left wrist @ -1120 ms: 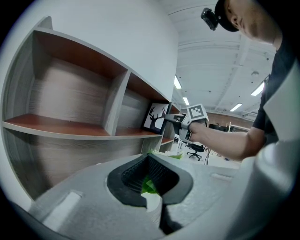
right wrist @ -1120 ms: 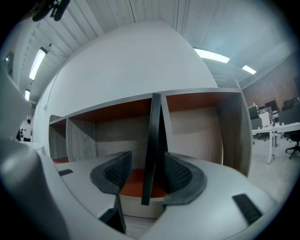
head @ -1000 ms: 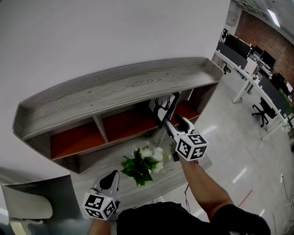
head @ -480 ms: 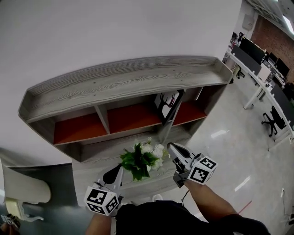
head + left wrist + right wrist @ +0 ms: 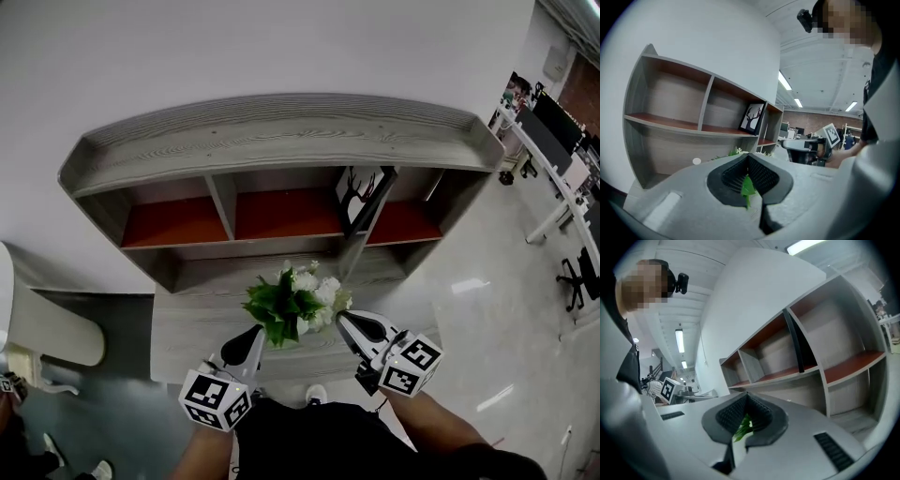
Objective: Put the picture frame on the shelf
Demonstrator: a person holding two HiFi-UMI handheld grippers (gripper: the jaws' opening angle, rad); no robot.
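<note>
The picture frame (image 5: 357, 192) already stands on the shelf (image 5: 281, 141), upright or a little tilted, at the right end of the middle compartment, just beside the divider (image 5: 377, 208). The placing looks done, and the step in hand seems to be the retreat.

Both tools hang low in front of the unit, well apart from the frame. The left tool (image 5: 253, 334) has its jaws together and holds nothing. The green in its slot appears to be foliage of the bouquet (image 5: 292, 305) beyond it. The right tool (image 5: 344, 320) is likewise closed and empty.

To finish well, each tool should probably draw back towards the person rather than sideways, because the bouquet sits between them on the lower ledge (image 5: 192, 323) and a sweep inward could catch its leaves.

The frame stands near the front edge of its board, so nothing should knock the unit. There is open floor (image 5: 487, 309) to the right. On the left a pale seat (image 5: 52, 337) narrows the room.
</note>
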